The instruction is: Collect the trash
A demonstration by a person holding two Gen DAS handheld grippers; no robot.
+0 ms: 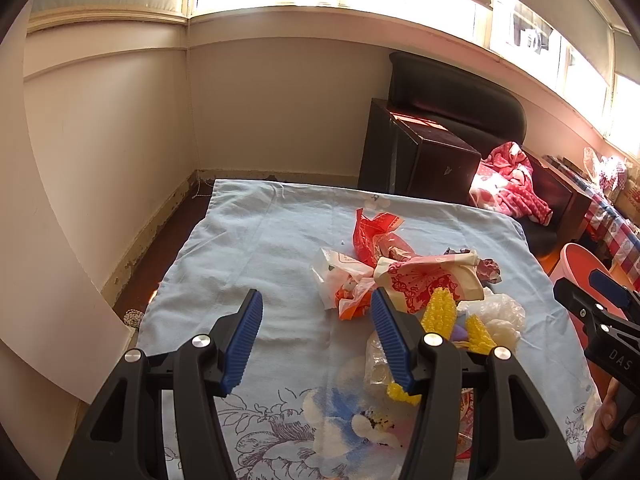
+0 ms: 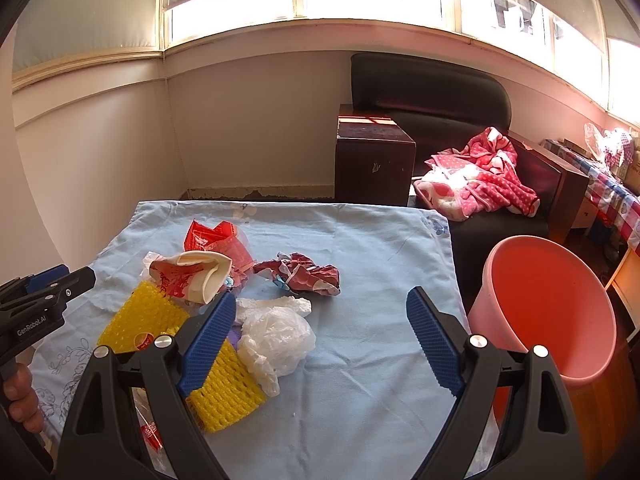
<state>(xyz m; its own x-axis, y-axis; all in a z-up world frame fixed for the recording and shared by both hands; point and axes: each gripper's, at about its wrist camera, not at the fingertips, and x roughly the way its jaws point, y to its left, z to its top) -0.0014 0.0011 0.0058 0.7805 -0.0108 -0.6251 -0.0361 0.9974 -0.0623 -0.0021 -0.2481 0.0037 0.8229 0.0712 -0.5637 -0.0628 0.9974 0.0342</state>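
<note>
Start of collecting, seemingly: both hand-held grippers, left (image 1: pixel 316 344) and right (image 2: pixel 316 340), released and empty above desk (image 2: pixel 360 420). Next: pinch crumpled clear plastic bag (image 2: pixel 276 340), carry toward pink bucket (image 2: pixel 552 312) at three o'clock.

Your trash pile (image 2: pixel 224 292) sits on cloth (image 2: pixel 360 360), left of centre. Bucket (image 2: pixel 552 312) stands off cloth's right edge. Cabinet (image 2: pixel 374 160) and sofa (image 2: pixel 432 88) behind. Your grippers hang before pile.

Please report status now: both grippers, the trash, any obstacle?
Left gripper open, empty. Right gripper open, empty. Trash pile on blue cloth, untouched; pink bucket beside table. Nothing blocking.
</note>
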